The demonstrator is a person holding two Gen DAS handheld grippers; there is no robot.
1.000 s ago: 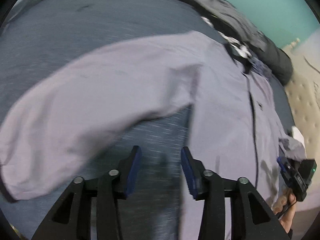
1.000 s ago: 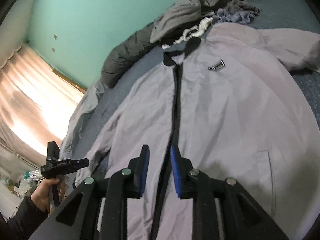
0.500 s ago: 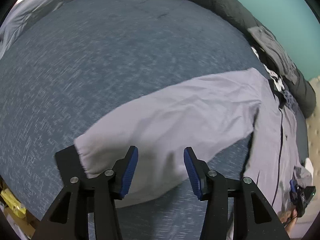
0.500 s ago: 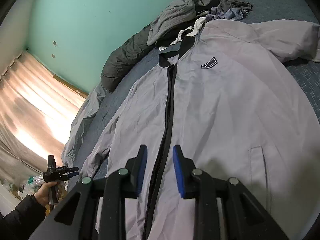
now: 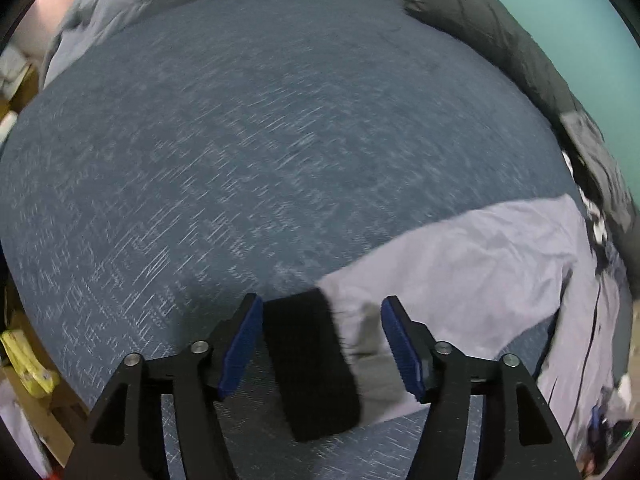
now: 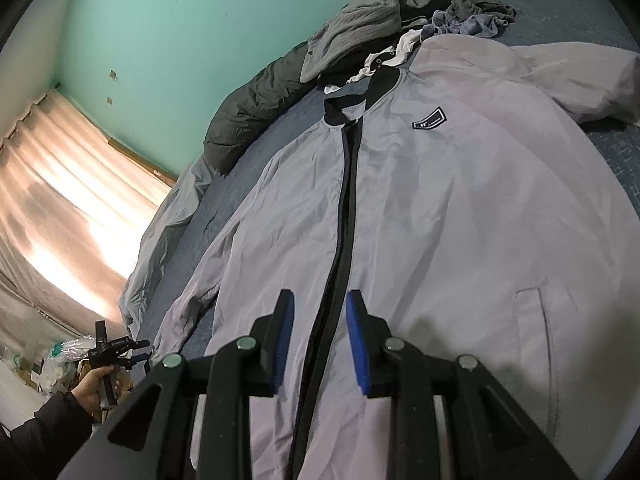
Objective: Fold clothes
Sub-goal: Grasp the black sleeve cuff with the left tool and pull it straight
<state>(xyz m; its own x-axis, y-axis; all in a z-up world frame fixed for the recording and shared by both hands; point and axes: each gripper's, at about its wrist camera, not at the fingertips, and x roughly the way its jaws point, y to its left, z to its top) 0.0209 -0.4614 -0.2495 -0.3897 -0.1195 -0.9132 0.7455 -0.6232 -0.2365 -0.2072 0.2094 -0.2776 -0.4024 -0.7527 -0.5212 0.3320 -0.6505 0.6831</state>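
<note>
Cloth is all that has to be handled here: a thin grey jacket [image 5: 480, 264] spread flat on a blue bed cover [image 5: 240, 140].

In the left wrist view, one sleeve [image 5: 460, 264] is stretched out sideways across the bed cover. Its black cuff [image 5: 308, 360] lies right between the blue fingers of the left gripper [image 5: 320, 346]. The jaws are spread wide, with one on each side of the cuff, and nothing is pinched yet. The cuff looks thicker and stretchier than the rest, so it is judged the best place to be grabbed. The sleeve is full of small wrinkles, so it is probably very light and floppy. It will likely hang down and slide when it is lifted.

In the right wrist view, the front of the jacket is seen face up, with the black zipper [image 6: 344, 208] closed down the middle and the black collar [image 6: 340, 114] at the far end. A small badge [image 6: 429, 119] is sewn on the chest. The right gripper [image 6: 320, 338] is held over the lower part of the zipper. Its jaws are a little apart and nothing is held. The cloth looks smooth and maybe slippery, so a fold could slip open. A pile of other clothes [image 6: 380, 28] is heaped just past the collar.
</note>
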